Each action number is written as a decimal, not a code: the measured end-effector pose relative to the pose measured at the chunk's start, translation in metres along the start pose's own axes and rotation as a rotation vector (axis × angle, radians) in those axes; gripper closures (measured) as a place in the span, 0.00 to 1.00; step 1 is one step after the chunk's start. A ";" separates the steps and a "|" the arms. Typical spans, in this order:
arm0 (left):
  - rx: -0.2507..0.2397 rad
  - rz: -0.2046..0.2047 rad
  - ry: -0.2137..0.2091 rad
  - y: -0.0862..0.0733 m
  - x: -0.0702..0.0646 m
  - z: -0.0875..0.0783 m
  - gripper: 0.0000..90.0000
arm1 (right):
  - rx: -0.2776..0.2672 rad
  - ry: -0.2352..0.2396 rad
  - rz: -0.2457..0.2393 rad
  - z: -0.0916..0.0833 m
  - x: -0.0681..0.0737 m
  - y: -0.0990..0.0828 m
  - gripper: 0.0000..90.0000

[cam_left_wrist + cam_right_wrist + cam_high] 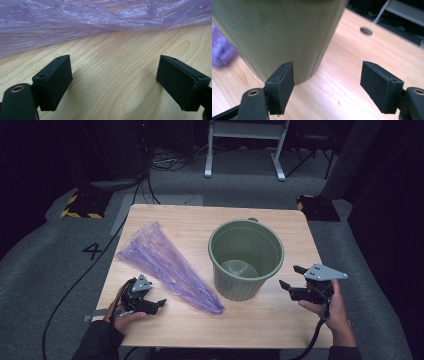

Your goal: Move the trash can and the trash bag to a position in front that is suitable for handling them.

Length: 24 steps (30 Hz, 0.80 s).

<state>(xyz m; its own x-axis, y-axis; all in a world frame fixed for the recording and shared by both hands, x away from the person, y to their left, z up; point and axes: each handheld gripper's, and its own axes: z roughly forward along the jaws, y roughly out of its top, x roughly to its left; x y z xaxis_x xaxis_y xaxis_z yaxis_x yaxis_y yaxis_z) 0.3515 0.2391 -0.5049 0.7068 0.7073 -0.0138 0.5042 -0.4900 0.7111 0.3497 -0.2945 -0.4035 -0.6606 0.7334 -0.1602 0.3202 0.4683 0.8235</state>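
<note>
In the high view, a crumpled purple translucent plastic bag (167, 265) lies flat across the left of the light wooden surface (280, 320), with a green ribbed plastic bin (246, 259) upright just beside its near tip; the left gripper (159, 305) rests near the bag's near edge and the right gripper (291, 277) sits beside the bin, both open. The left gripper view has its jaws spread over bare wood, the bag (100, 17) just ahead. The right gripper view has its jaws apart and holding nothing, the bin's wall (279, 37) close ahead on the left.
</note>
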 end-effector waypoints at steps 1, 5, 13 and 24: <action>0.000 0.000 0.000 0.000 0.000 0.000 0.14 | 0.008 0.008 0.011 0.004 -0.002 -0.005 0.30; 0.001 0.000 0.000 0.000 0.000 0.000 0.14 | 0.049 0.013 0.037 0.018 -0.007 -0.023 0.30; 0.003 0.000 0.007 0.001 0.000 0.001 0.14 | 0.143 0.039 0.058 0.042 -0.014 -0.053 0.28; 0.008 -0.004 0.020 0.003 -0.002 0.002 0.12 | 0.151 0.072 0.092 0.056 -0.016 -0.072 0.24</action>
<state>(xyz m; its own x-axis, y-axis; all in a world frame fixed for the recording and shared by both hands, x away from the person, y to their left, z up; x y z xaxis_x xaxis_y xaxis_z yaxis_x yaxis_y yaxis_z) 0.3525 0.2353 -0.5046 0.6950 0.7190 -0.0021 0.5105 -0.4913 0.7057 0.3753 -0.3124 -0.4905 -0.6691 0.7419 -0.0446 0.4759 0.4738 0.7410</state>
